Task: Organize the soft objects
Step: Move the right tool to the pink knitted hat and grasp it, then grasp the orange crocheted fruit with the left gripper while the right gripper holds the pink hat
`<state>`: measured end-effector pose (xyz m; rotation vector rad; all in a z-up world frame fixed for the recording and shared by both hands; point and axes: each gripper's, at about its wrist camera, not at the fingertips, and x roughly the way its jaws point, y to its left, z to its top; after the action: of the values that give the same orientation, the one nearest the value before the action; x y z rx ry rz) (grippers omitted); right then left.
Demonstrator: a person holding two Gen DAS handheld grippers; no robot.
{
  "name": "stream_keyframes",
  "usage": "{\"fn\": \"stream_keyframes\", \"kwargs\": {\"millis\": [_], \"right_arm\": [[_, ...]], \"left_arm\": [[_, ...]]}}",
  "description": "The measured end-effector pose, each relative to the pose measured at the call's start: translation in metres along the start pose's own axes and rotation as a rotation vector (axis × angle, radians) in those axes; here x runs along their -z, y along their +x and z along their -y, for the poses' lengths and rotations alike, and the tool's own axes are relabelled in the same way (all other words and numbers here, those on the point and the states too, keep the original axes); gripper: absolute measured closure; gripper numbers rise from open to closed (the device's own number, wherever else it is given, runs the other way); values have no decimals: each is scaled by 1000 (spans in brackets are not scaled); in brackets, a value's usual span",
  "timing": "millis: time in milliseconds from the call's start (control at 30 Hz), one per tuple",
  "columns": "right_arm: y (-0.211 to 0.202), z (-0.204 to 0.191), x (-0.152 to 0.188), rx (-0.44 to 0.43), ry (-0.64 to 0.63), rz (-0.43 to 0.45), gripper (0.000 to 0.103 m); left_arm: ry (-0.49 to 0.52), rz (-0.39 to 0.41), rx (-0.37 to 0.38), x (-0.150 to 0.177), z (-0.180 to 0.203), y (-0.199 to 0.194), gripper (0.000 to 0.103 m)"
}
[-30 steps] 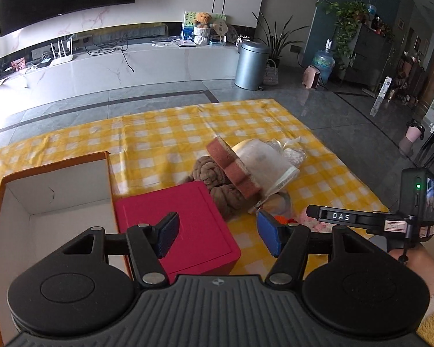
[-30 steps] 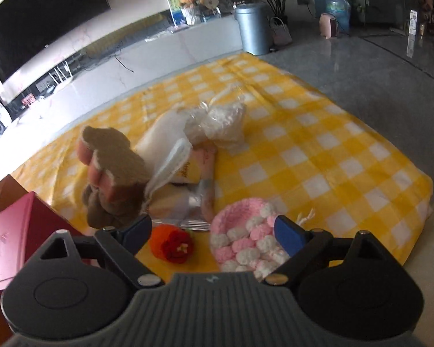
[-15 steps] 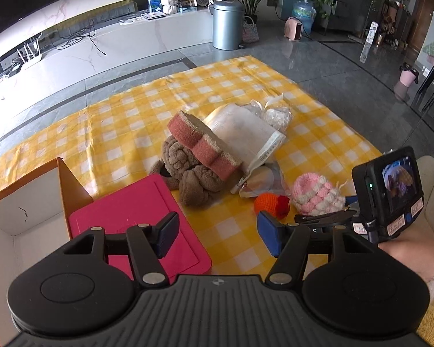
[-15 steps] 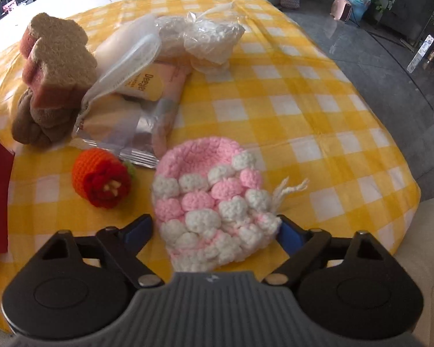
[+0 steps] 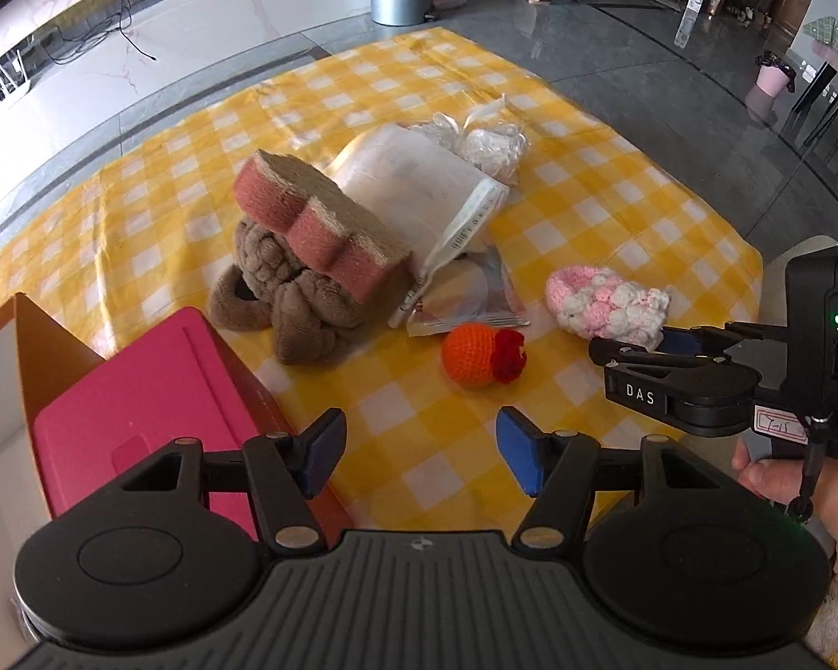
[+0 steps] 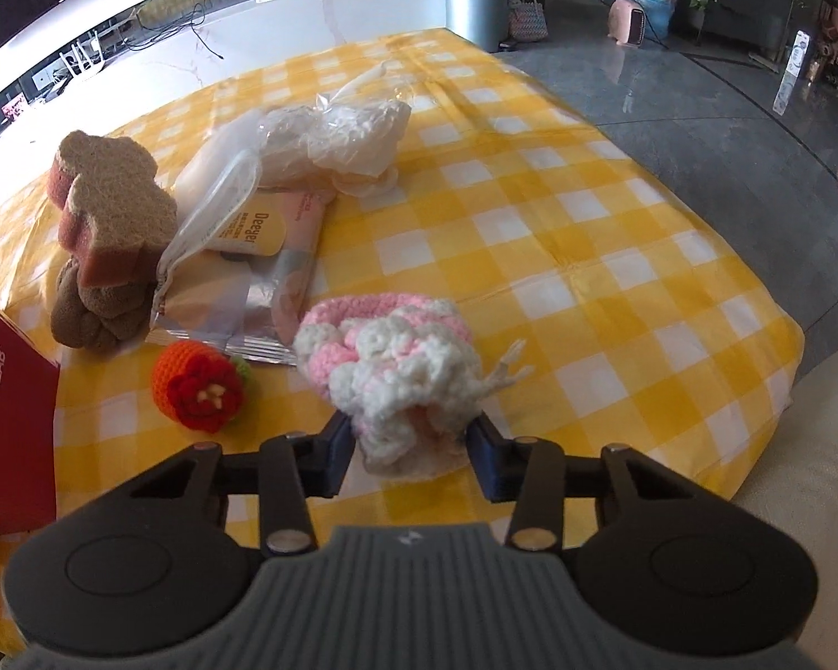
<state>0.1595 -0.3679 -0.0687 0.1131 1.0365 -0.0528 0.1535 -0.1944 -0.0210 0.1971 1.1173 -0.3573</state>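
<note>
Pink-white crochet pouch (image 6: 388, 360) lengthwise between closing right gripper (image 6: 413, 455).

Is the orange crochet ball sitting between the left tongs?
No, the orange crochet ball lies on the cloth ahead of the left tongs, which stand open and empty.

Pink-white knit pouch (image 6: 388, 352) – yellow-check cloth (image 6: 586, 234)

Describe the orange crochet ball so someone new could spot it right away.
On the yellow checked tablecloth, look at its near edge, between the red box and the pink and white crochet piece. The orange crochet ball lies there alone, the only one with a red flower on its face.
</note>
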Motion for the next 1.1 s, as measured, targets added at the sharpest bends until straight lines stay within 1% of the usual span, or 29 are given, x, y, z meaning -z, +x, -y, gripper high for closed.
{"fn": "stream_keyframes", "kwargs": {"millis": [100,233,367,467,567,733,767,800,833,867,1033,1100], "right_arm": [[-1,3,1,-10,11,9,61],[1,3,1,-15,10,5,61],[3,3,1,-22,7,1,60],[4,4,2,-24,10,-4,60],[4,2,2,-18,-2,-6,59],[5,3,2,-23,2,-7,56],[6,3,2,-25,3,-8,55],[6,3,2,-26,3,-8,55],[6,4,2,-27,5,-7,55],[6,4,2,-28,5,-7,55],[6,4,3,-29,4,-5,54],[6,4,3,-27,4,-3,54]], "left_arm": [[2,-25,14,-6,7,16,30],[23,-89,70,-18,17,41,30],[-2,-120,65,-26,23,61,30],[-7,-126,47,-33,25,73,30],[-24,-127,49,-39,24,83,30],[-64,-175,53,-44,22,103,30],[-64,-180,59,-44,22,106,31],[-61,-182,65,-44,22,108,36],[-60,-183,65,-43,23,110,39],[-58,-182,70,-43,24,111,43],[-43,-180,72,-40,25,109,45],[-62,-189,78,-39,23,106,45]]}}
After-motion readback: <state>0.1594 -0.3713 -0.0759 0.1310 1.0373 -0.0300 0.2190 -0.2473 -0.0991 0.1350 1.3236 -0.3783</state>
